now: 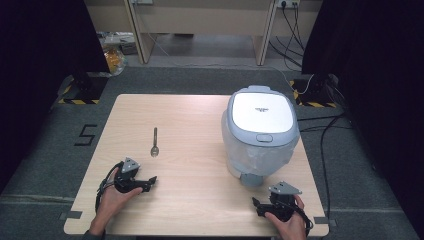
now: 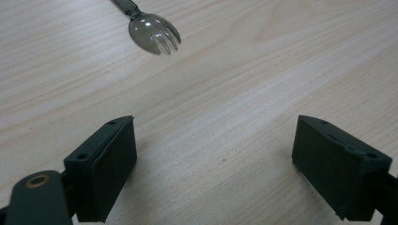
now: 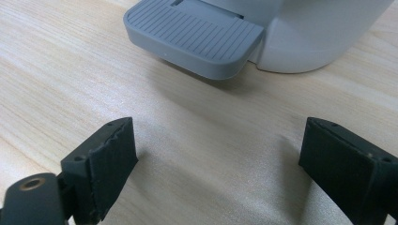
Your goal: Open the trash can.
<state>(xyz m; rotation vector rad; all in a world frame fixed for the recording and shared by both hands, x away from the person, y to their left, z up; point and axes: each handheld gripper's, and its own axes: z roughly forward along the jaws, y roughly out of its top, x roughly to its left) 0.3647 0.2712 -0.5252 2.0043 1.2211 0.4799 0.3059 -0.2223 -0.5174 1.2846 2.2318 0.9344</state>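
- One container stands on the pale, fine-grained wooden table point(image 1: 200, 200): a large white and grey-blue plastic rice cooker point(image 1: 260, 132) with rounded corners, on the right half of the tabletop. Its flat white lid is shut, so what is inside cannot be told.
- From the cooker's base a grey ribbed plastic tab point(image 3: 195, 35) juts forward low over the wood, seen close in the right gripper view; the body beside it is smooth and pale.
- One small dark metal spork point(image 1: 155, 143), with a slim handle and a shiny bowl cut into short tines, lies flat on the left half of the table, well apart from the cooker. Its tined bowl points toward the person.
- Left black two-jaw gripper point(image 1: 150, 182), held in the person's left hand point(image 1: 115, 197), sits near the table's front edge, just short of the spork. Its blocky matte jaws are spread wide, with bare wood between them, gripping nothing.
- Right black two-jaw gripper point(image 1: 256, 204), in the right hand point(image 1: 290, 222), is near the front right corner, close in front of the cooker's tab. Its jaws likewise stand wide apart and empty.
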